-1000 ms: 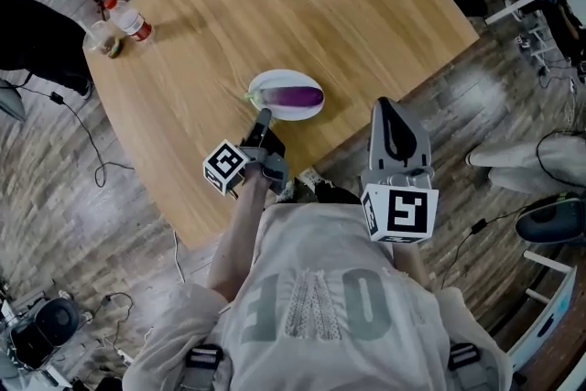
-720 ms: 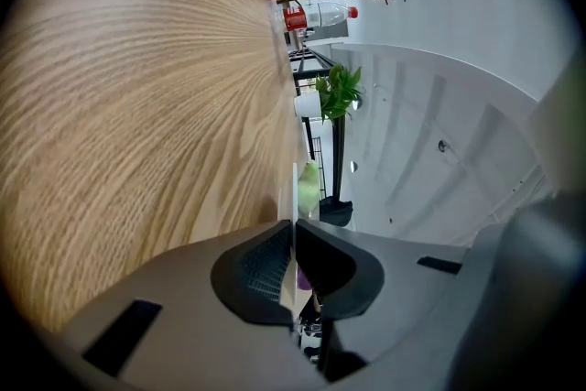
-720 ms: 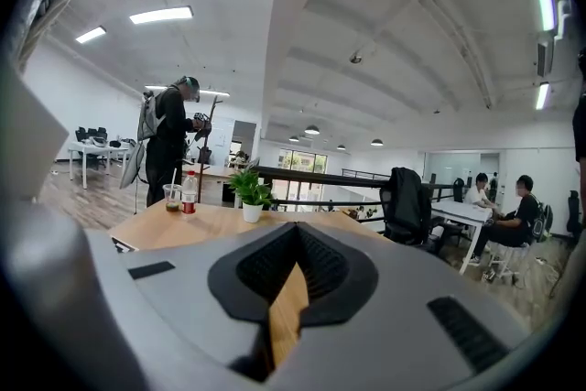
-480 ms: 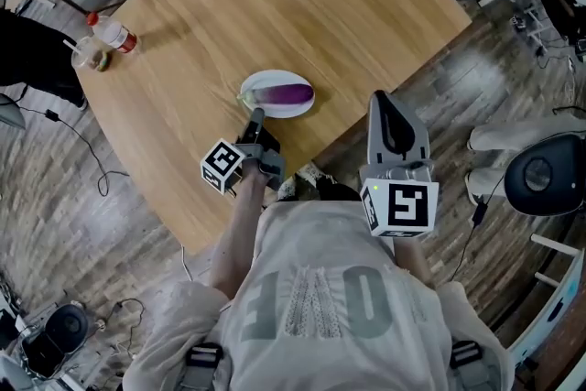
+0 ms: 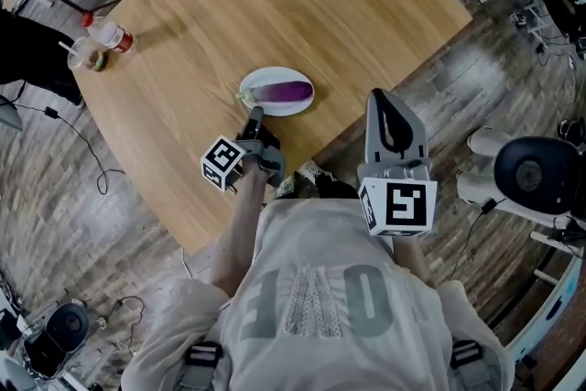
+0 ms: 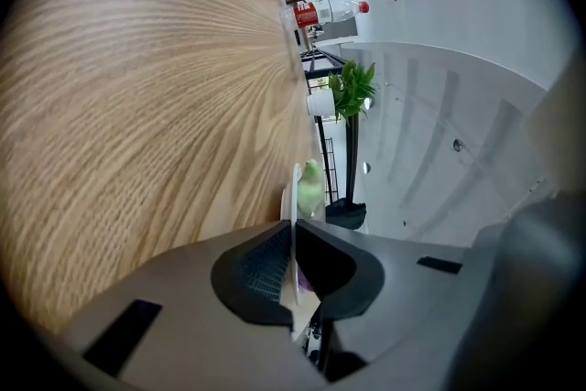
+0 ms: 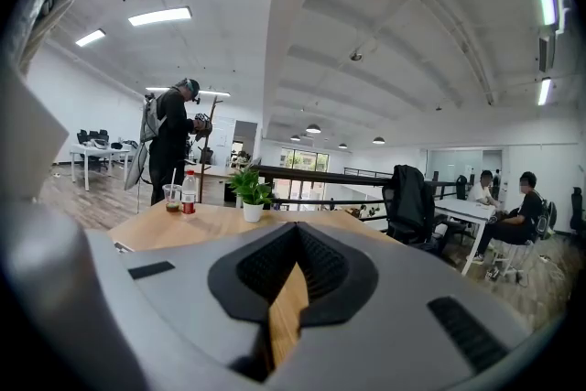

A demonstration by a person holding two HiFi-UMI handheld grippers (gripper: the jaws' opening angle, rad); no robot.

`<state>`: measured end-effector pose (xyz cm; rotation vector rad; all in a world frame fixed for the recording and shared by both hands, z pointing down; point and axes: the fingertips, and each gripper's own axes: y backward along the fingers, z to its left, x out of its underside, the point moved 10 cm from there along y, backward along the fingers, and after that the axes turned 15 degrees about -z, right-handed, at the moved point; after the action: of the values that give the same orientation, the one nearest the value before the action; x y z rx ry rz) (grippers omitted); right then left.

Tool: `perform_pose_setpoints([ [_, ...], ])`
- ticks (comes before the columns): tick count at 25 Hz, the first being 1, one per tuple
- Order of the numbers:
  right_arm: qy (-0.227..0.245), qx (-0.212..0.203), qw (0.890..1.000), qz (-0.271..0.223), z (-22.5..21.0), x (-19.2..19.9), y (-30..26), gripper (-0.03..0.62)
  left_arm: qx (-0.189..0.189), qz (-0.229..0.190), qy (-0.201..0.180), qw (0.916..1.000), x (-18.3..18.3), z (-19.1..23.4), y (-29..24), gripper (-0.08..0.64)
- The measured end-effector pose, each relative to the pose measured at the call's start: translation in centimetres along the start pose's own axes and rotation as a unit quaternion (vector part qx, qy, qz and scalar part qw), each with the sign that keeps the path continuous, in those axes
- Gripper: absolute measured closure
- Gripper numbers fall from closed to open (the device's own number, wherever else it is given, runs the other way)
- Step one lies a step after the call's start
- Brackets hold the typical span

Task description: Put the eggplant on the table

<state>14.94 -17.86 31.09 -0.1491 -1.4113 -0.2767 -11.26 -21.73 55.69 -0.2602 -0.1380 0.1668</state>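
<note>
— Where is the eggplant?

— The purple eggplant [image 5: 286, 92] lies on a white plate [image 5: 279, 73], near the close edge of the round wooden table [image 5: 366, 5]. Its green stem end points left.

— And the left claw?

— The left claw [image 5: 257, 115] is right at the near-left rim of the plate. It is turned on its side, so one jaw sits over the rim and one under it. In the left gripper view the jaws are squeezed on the thin white rim. So it pinches the plate, not the eggplant.

— Why grab the plate?

— I think it is to hold the plate steady, or to tip it so the eggplant slides onto the wood. That is only my guess.

— So where is the eggplant from that claw?

— Just past the tips, a little farther and to the right. The green stem [image 6: 311, 188] shows just beyond the jaws.

— What about the right claw?

— The right claw [image 5: 385, 101] hangs by the near-right edge of the table, well apart from the plate. Its jaws are together with nothing in them, so it looks like it is waiting.

— Is the job done?

— Not yet. The eggplant is on the plate, not on the bare table.
</note>
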Motion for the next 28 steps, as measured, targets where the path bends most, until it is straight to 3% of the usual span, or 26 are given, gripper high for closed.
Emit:
perform_pose_setpoints([
  [15, -0.003, 0.013, 1.0, 0.001, -0.8, 0.2, 0.3, 0.574, -0.032, -0.012, -0.019, 0.9992, 0.3, -0.4, -0.5, 0.537],
  [20, -0.004, 0.013, 1.0, -0.002, -0.8, 0.3, 0.4, 0.574, -0.029, -0.01, -0.013, 0.9994, 0.3, -0.6, -0.6, 0.454],
  [28, -0.002, 0.008, 1.0, -0.008, -0.5, 0.0, 0.7, 0.574, -0.046, -0.016, -0.018, 0.9987, 0.4, -0.8, 0.1, 0.411],
])
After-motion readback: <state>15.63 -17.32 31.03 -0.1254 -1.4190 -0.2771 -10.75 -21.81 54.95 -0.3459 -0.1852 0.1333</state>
